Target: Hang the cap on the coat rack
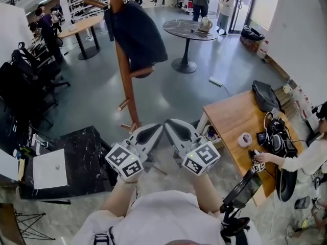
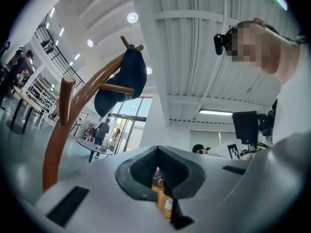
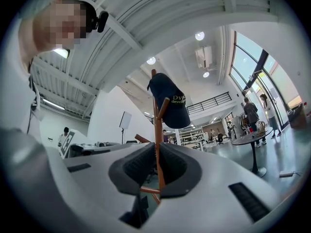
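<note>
A dark navy cap (image 1: 135, 34) hangs on an upper peg of the wooden coat rack (image 1: 125, 80), which stands on the grey floor ahead of me. Both grippers are held close to my body, below and short of the rack, with their tips side by side. My left gripper (image 1: 159, 128) has its jaws together and holds nothing. The jaws of my right gripper (image 1: 168, 122) stand almost together, also empty. In the left gripper view, the cap (image 2: 124, 81) and curved rack (image 2: 73, 125) rise beyond the gripper (image 2: 158, 149). The right gripper view shows the cap (image 3: 170, 101) atop the rack (image 3: 158, 130), beyond the gripper (image 3: 156, 147).
A wooden desk (image 1: 240, 121) with a tape roll and gear stands to the right, with a person (image 1: 306, 157) seated at it. A black marble-topped table (image 1: 76, 157) is at the left. A round dark table (image 1: 190, 29) stands behind the rack. Office chairs (image 1: 25, 80) line the far left.
</note>
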